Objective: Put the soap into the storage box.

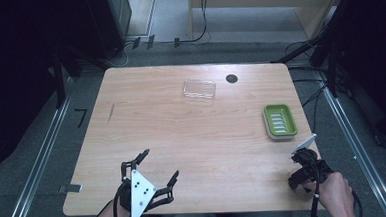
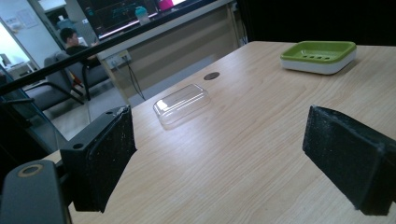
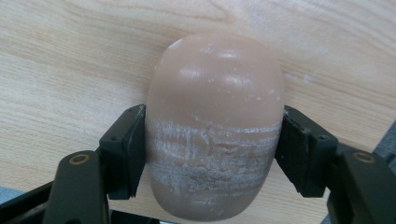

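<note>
A smooth tan oval soap bar [image 3: 215, 88], scuffed white across its lower half, sits between the two black jaws of my right gripper [image 3: 212, 144], which is shut on its sides just over the wood. In the high view that right gripper [image 1: 301, 180] is at the table's near right corner, held by a hand. A green soap dish [image 1: 280, 120] with a slotted floor on a white base stands a little beyond it, also at the far right in the left gripper view [image 2: 319, 55]. My left gripper [image 1: 160, 164] is at the near left, open and holding nothing [image 2: 219, 154].
A clear plastic lid [image 1: 199, 89] lies at the back middle of the wooden table [image 1: 182, 134], beside a dark round cable hole [image 1: 231, 78]. Cables run over the floor behind the table. A person sits in a chair [image 2: 70, 42] far off.
</note>
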A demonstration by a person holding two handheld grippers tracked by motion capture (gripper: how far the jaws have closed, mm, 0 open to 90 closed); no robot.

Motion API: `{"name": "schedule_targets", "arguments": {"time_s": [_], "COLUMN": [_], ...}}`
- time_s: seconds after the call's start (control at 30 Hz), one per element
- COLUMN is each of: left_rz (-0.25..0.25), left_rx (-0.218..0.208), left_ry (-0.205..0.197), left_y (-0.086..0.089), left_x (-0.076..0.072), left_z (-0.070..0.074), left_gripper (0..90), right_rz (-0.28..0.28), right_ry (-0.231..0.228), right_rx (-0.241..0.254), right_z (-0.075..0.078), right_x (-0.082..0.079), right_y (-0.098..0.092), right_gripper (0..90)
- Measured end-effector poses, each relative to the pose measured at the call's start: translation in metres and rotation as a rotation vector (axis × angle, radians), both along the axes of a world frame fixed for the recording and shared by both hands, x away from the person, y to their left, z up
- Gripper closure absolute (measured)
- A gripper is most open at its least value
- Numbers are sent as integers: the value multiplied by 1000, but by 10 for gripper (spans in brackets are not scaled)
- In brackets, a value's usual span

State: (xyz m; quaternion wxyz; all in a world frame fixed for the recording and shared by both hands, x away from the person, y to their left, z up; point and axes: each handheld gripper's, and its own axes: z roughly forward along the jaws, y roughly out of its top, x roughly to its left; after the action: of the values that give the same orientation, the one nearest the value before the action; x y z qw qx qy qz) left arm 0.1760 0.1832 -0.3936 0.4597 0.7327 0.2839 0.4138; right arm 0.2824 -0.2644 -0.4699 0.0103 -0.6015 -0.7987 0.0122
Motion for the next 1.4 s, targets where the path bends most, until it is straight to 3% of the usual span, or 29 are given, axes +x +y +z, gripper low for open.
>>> {"name": "schedule_targets", "arguments": {"time_s": [0.57,0.7,0.8,0.97,1.4], "left_rz": [0,-1,-1,-1,-2], "left_rx": [0,-1,1,-1,0], "left_ry": [-1,-4,-4,-4,-4], "left_y": [0,0,0,0,-1], "left_x": [0,0,0,0,0], "left_z": [0,0,0,0,0], "left_gripper": [100,100,99,99,100], "right_rz": [-11,-25,-32,-26,-12], "right_ry": [5,11,22,23,10], "right_rx": [17,5,13,10,9], "right_z": [-2,-1,-3,-2,6], "right_x": [1,-2,-5,-6,-2], "right_y": [-3,-3,-4,-5,-5], "right_gripper": [325,245,243,328,334]}}
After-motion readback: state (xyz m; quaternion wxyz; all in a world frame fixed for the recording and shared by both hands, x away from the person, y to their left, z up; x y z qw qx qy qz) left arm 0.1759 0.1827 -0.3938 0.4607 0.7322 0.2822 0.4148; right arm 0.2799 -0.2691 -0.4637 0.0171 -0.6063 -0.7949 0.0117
